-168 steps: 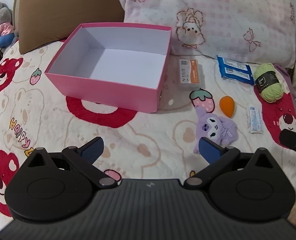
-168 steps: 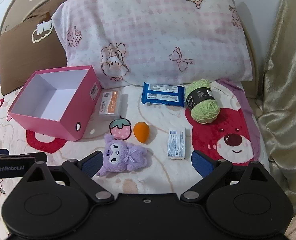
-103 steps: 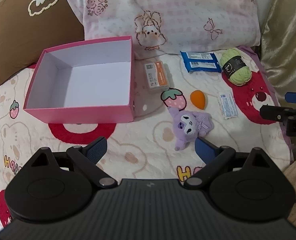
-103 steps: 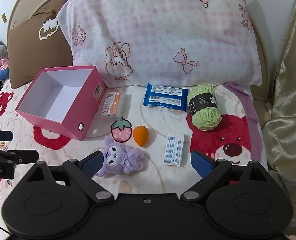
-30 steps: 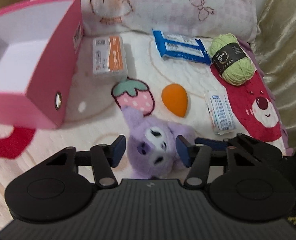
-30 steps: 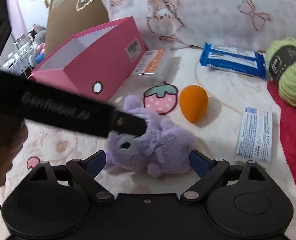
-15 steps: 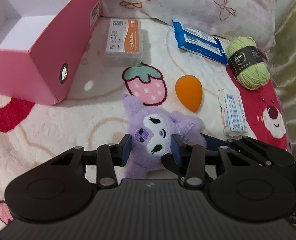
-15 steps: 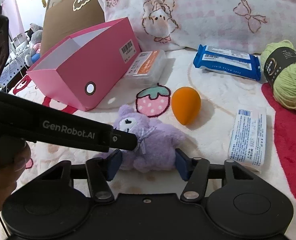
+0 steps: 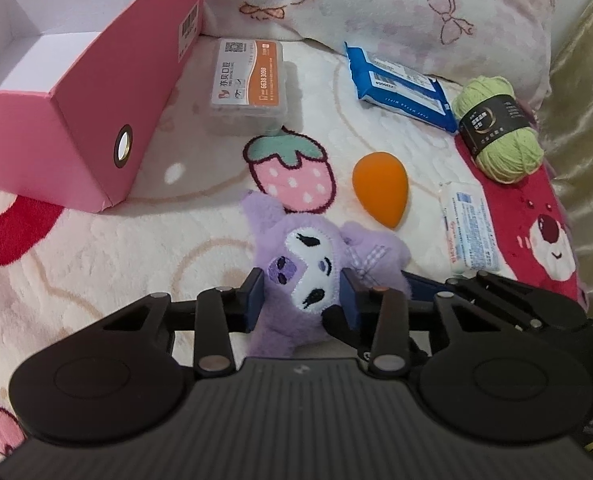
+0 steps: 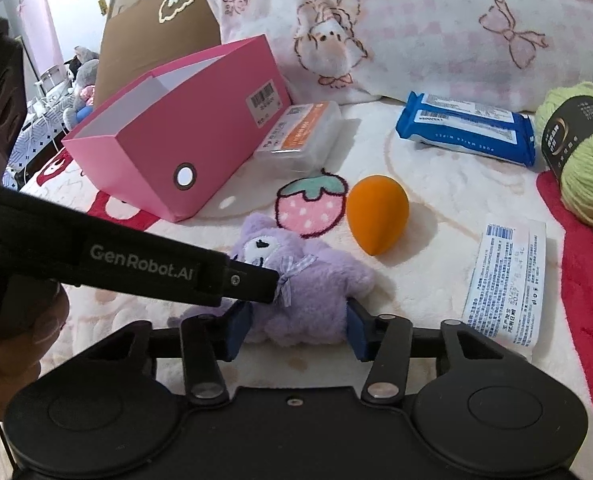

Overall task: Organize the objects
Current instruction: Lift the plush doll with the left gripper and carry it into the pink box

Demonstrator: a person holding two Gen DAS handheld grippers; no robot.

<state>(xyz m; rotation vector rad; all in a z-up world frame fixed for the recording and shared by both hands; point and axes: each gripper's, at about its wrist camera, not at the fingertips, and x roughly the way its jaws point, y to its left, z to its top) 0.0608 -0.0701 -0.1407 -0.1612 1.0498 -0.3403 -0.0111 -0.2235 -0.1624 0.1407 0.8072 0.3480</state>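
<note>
— Since both are closing on it, why two? The left hand-held gripper (image 9: 301,295) pinches the purple plush toy (image 9: 310,276) at its head, on the bed (image 9: 96,248).
— The right hand-held gripper (image 10: 296,330) squeezes its body; probably steadier toward the pink box (image 9: 92,92).

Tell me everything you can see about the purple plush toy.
The purple plush toy is small and fluffy, with a white face patch, stitched eyes, pointed ears and a checked bow. It lies on the patterned blanket, just below the strawberry print. The left gripper is closing on its head and the right gripper on its body, pads pressing into the fur.
</note>
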